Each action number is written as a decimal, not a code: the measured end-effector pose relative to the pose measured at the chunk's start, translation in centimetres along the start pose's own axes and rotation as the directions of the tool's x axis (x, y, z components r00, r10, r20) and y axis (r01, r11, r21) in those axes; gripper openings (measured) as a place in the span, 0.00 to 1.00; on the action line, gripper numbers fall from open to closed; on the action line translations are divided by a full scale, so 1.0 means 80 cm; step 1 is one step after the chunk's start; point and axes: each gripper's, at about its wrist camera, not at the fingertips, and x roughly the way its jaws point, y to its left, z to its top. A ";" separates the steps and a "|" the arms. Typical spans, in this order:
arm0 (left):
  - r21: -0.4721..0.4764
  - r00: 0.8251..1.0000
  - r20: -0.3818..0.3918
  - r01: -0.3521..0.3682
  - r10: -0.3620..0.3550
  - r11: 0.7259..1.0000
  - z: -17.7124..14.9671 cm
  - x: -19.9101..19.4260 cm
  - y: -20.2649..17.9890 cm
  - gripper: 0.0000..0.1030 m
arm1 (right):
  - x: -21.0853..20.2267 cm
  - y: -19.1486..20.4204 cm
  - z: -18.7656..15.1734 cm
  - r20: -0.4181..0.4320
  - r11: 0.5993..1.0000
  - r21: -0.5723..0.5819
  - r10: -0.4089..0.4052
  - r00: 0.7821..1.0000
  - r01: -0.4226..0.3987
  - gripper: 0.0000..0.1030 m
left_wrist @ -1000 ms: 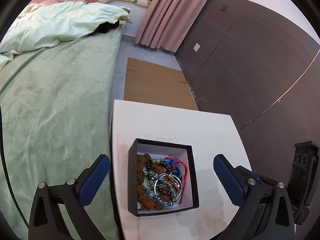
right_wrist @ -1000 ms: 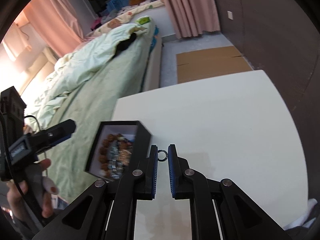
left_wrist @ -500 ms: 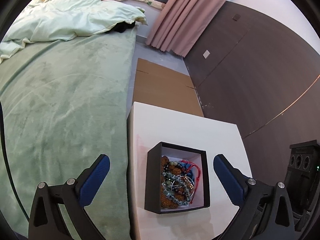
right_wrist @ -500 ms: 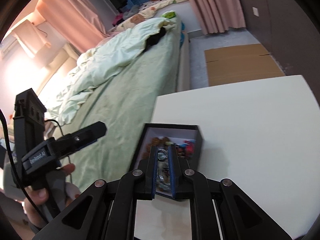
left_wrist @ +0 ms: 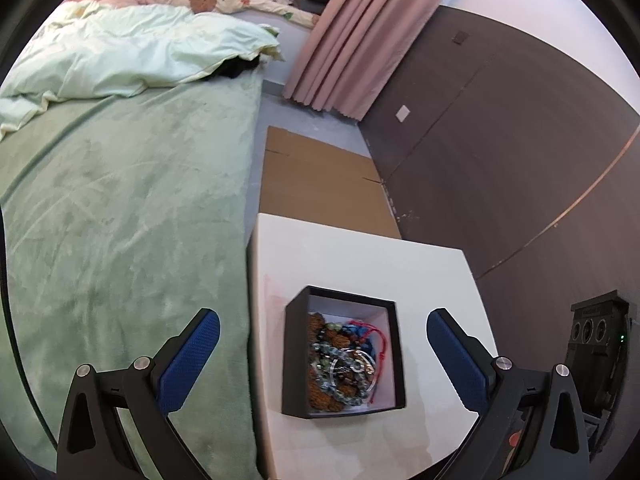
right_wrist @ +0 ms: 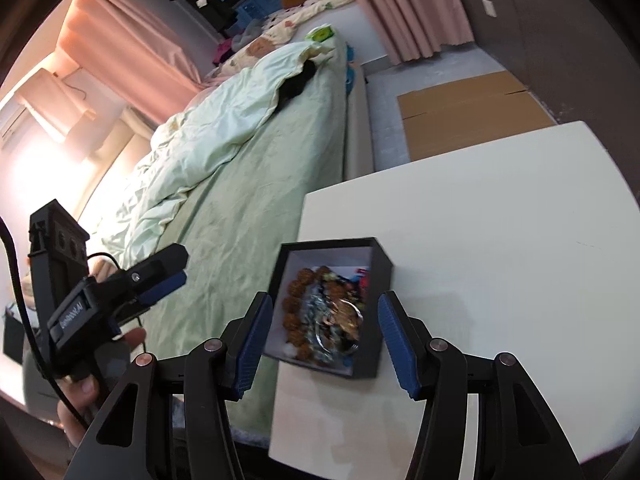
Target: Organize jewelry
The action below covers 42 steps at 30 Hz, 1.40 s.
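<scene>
A black square box with a white inside sits near the left edge of the white table. It holds a heap of jewelry: brown bead bracelets, grey-green beads, a red cord, a silver ring. My left gripper is open and empty, hovering above the box. My right gripper is open, its fingers on either side of the box from above, with the jewelry between them. The left gripper also shows in the right wrist view, held by a hand.
A bed with a green blanket lies directly left of the table. Flat cardboard lies on the floor beyond the table. A dark wall panel stands to the right. Pink curtains hang at the back.
My right gripper carried a small silver ring over the box and has opened; the ring is no longer between its fingers. The left gripper has shifted slightly and stayed open.
</scene>
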 end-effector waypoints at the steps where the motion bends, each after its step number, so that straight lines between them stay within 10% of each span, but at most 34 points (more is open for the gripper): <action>1: 0.011 1.000 0.005 0.002 -0.002 1.000 -0.001 -0.003 -0.005 1.00 | -0.006 -0.003 -0.003 0.005 1.000 0.004 -0.005 1.000 0.005 0.54; 9: 0.073 0.999 0.035 0.013 -0.016 0.997 -0.033 -0.031 -0.056 1.00 | -0.090 -0.025 -0.029 0.089 0.996 0.014 -0.087 0.992 0.086 0.71; 13: 0.094 0.999 0.038 0.030 -0.034 0.995 -0.060 -0.046 -0.083 1.00 | -0.130 -0.032 -0.044 0.135 0.994 0.018 -0.107 0.985 0.105 0.94; 42: 0.277 0.972 0.218 -0.144 0.083 0.950 -0.206 -0.183 -0.175 1.00 | -0.251 -0.028 -0.167 0.231 0.969 -0.068 -0.216 0.949 0.237 0.94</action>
